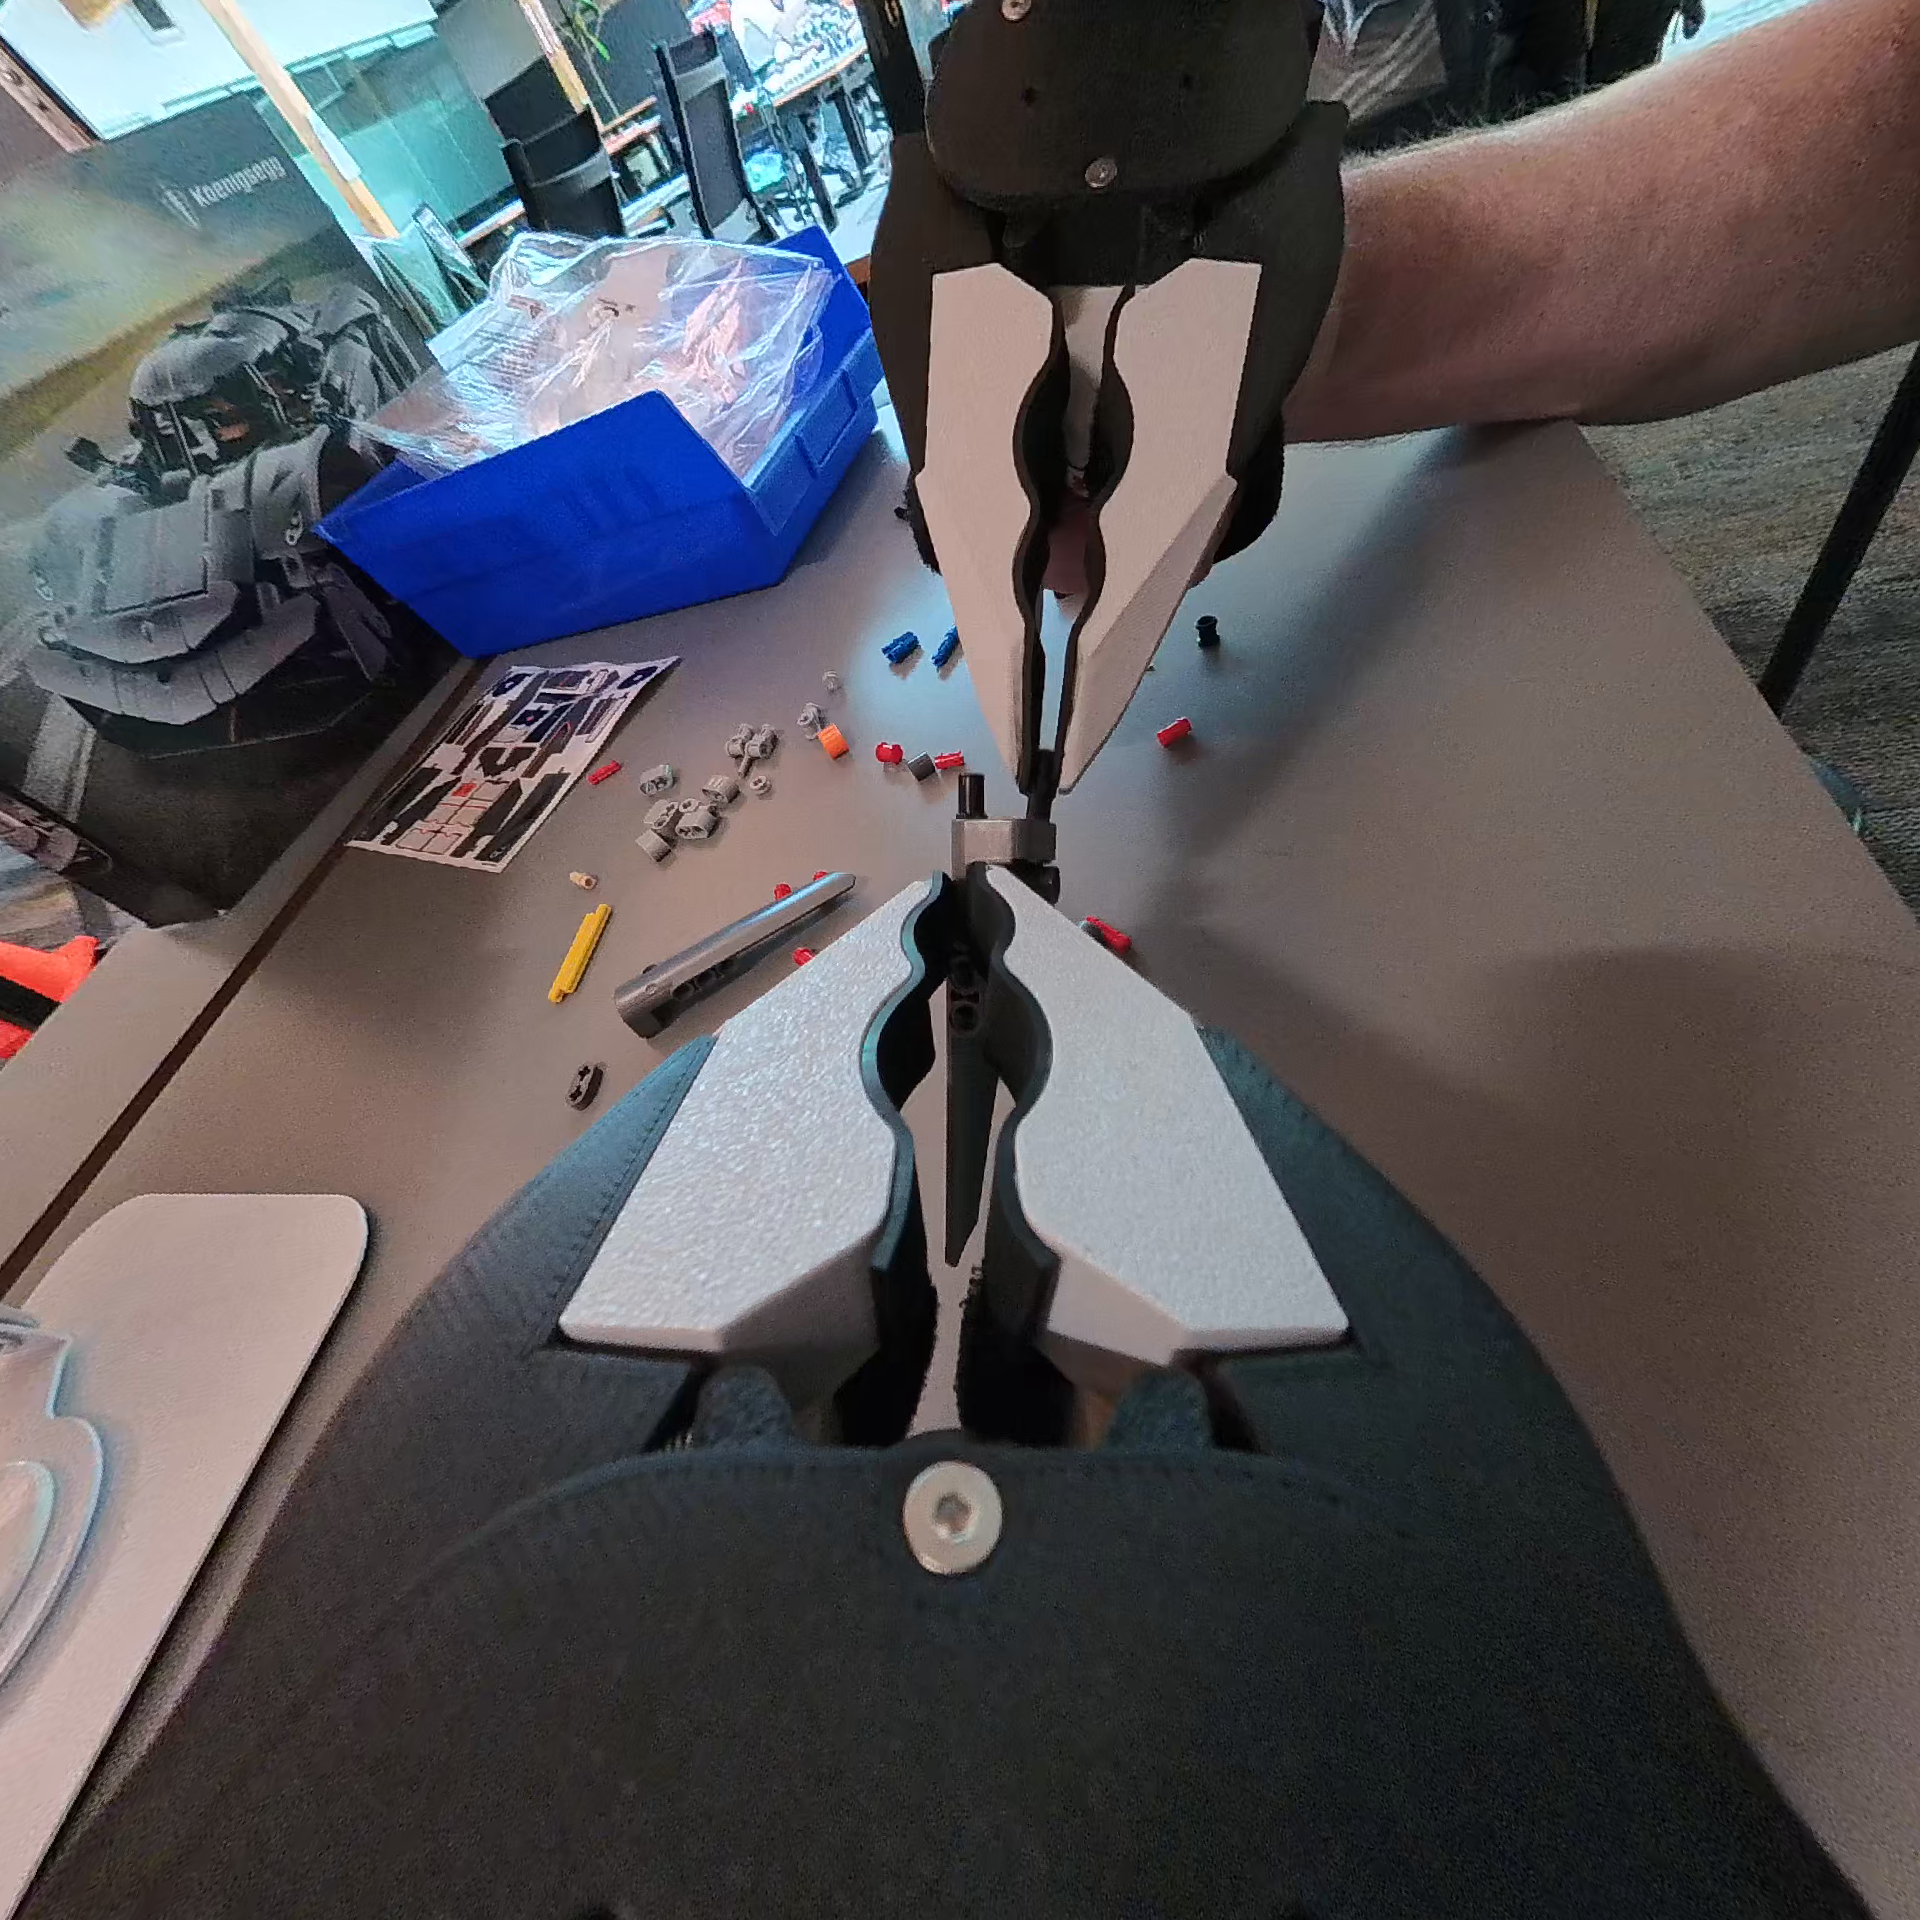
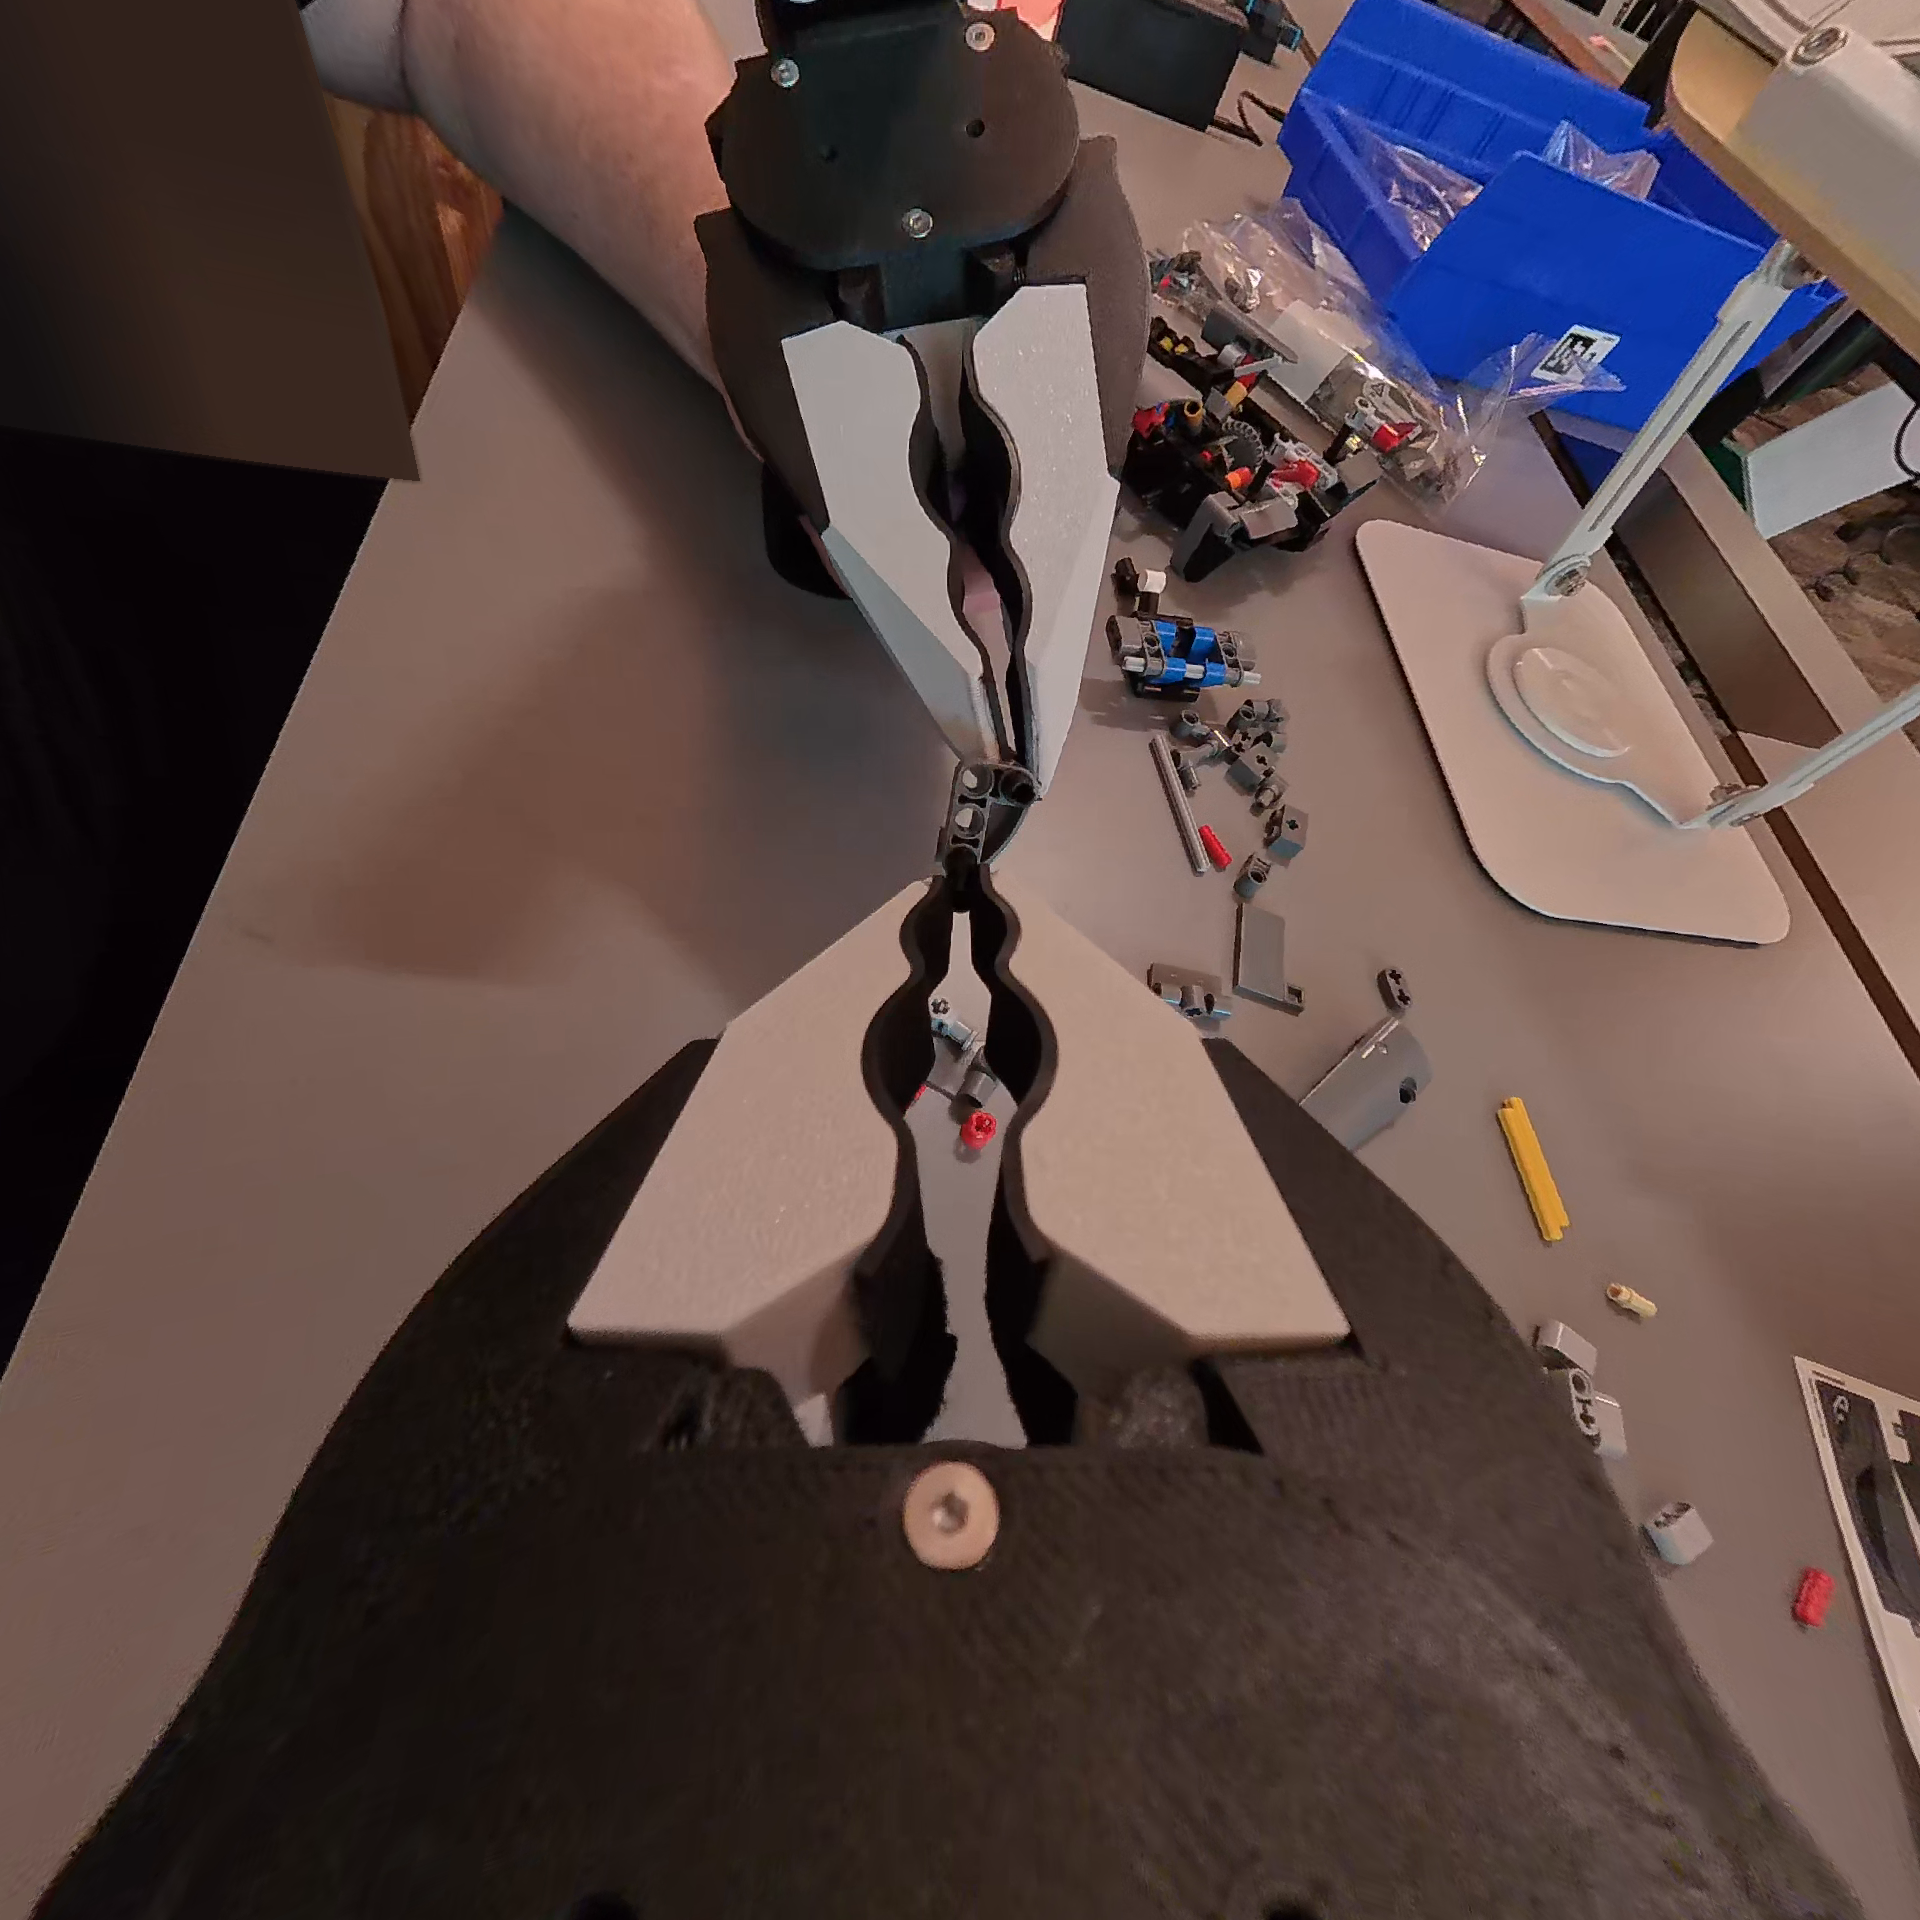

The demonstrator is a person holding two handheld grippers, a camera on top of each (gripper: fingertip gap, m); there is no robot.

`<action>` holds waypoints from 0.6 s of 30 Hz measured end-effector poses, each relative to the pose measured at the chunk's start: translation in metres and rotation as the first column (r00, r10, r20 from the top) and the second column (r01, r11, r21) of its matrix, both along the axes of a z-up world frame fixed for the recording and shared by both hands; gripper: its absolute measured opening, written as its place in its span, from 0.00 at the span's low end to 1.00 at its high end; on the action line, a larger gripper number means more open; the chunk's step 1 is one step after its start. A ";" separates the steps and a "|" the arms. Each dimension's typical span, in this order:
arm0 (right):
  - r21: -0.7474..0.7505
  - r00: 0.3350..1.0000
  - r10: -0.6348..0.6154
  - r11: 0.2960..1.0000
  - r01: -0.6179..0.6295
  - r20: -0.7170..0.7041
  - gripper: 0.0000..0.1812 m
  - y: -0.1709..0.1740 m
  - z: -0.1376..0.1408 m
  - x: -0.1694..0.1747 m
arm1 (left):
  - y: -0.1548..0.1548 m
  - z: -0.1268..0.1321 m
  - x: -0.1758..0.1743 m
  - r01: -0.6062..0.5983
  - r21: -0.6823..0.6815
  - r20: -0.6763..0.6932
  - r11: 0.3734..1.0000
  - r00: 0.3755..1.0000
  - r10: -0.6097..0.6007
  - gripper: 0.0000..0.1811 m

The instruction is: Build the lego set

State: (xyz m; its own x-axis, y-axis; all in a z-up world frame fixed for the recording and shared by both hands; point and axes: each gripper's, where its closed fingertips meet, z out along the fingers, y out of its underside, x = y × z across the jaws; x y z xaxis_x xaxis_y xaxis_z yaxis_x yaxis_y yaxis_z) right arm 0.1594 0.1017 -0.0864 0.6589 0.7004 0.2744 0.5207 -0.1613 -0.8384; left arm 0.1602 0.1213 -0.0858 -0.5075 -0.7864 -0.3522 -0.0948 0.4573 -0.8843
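Note:
In the left wrist view, my left gripper (image 1: 966, 888) is shut on a long black lego beam (image 1: 966, 1049) that runs back between its fingers. A small grey connector (image 1: 1000, 836) with a black pin (image 1: 971, 795) sits at the beam's front end. My right gripper (image 1: 1042, 774) comes down from above, shut on a thin black pin that meets this connector. In the right wrist view, my right gripper (image 2: 961, 894) is shut on the black pin, tip to tip with my left gripper (image 2: 1013, 771), which holds the holed dark piece (image 2: 982, 816). Both are above the grey table (image 1: 1455, 831).
Loose small parts (image 1: 717, 790), a grey tube (image 1: 727, 951), a yellow axle (image 1: 579, 951) and a sticker sheet (image 1: 509, 758) lie left of the grippers. A blue bin (image 1: 623, 499) holds a plastic bag. A partly built assembly (image 2: 1236, 468) and a white stand base (image 2: 1558, 727) are on the far side. My left and right fingertips are right by each other.

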 end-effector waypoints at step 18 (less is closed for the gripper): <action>-0.006 0.993 -0.009 1.000 0.010 0.117 0.01 0.000 -0.009 0.000 | 0.000 -0.006 0.001 -0.017 0.061 -0.009 0.998 1.000 0.017 0.00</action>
State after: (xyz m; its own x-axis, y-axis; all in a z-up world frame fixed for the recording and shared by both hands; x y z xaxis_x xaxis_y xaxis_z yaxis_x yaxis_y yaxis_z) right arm 0.1591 0.1022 -0.0955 0.6291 0.6966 0.3451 0.6135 -0.1723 -0.7707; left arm 0.1612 0.1215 -0.0914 -0.4980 -0.7720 -0.3950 -0.1116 0.5088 -0.8536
